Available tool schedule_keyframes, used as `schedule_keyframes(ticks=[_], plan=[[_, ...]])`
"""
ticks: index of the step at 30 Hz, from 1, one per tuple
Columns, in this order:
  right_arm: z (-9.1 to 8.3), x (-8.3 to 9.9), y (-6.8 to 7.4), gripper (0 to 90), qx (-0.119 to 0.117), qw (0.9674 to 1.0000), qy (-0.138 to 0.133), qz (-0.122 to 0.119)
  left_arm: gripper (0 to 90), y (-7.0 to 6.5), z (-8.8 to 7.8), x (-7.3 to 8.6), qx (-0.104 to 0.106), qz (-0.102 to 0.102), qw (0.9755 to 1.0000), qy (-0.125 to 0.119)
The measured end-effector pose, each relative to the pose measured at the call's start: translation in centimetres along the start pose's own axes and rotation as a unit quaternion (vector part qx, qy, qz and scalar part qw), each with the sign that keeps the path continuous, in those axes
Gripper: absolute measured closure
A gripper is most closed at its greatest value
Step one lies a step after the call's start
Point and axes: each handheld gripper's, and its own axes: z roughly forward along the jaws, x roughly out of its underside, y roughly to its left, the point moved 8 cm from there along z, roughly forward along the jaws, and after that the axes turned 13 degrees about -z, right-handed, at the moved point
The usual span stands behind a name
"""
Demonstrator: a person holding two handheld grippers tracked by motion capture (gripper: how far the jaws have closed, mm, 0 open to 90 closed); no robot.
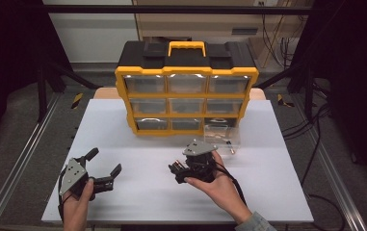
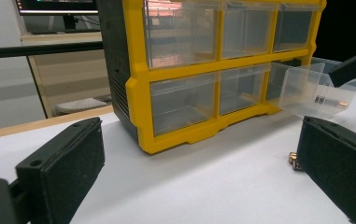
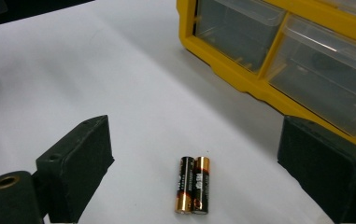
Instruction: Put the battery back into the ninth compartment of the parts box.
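organizer (image 1: 187,98): yellow-black, upright | table (image 1: 123,139): white | cables (image 1: 311,125): floor right

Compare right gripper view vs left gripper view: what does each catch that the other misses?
Right gripper view: two batteries lying side by side on the table, between the open right tongs.
Left gripper view: a pulled-out clear drawer holding a battery, plus the open left tongs.
Both: the yellow drawer organizer and the white table.

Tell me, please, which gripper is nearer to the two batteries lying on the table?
Right. The right gripper is open right over the batteries; the left gripper sits well off to their left.
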Motion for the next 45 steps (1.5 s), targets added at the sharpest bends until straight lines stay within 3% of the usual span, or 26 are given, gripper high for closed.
schedule_keyframes(ticks=[11,19,21,23,29,45], plan=[[0.9,0.6,0.9,15.0,-0.03,0.9995,0.006,0.01,1.1,-0.1,0.1,0.0,0.003,0.001,1.0,0.002],[1.6,2.7,1.7,16.2,-0.051,0.9979,0.024,0.033,1.1,-0.3,0.1,0.1,0.0,0.006,1.0,0.004],[1.7,3.3,1.7,20.1,-0.054,0.9975,0.031,0.034,1.1,-0.3,0.1,0.1,0.001,0.006,1.0,0.004],[1.8,3.6,1.7,21.4,-0.051,0.9976,0.042,0.022,1.1,-0.2,0.1,0.1,0.001,0.004,1.0,0.005],[2.1,4.3,1.5,29.9,-0.041,0.9973,0.058,0.02,1.1,-0.3,0.2,0.2,0.004,0.003,1.0,0.005],[2.4,5.7,-0.1,51.8,-0.016,0.995,0.07,0.07,1.0,-0.4,0.3,0.1,0.005,0.002,1.0,0.005]])
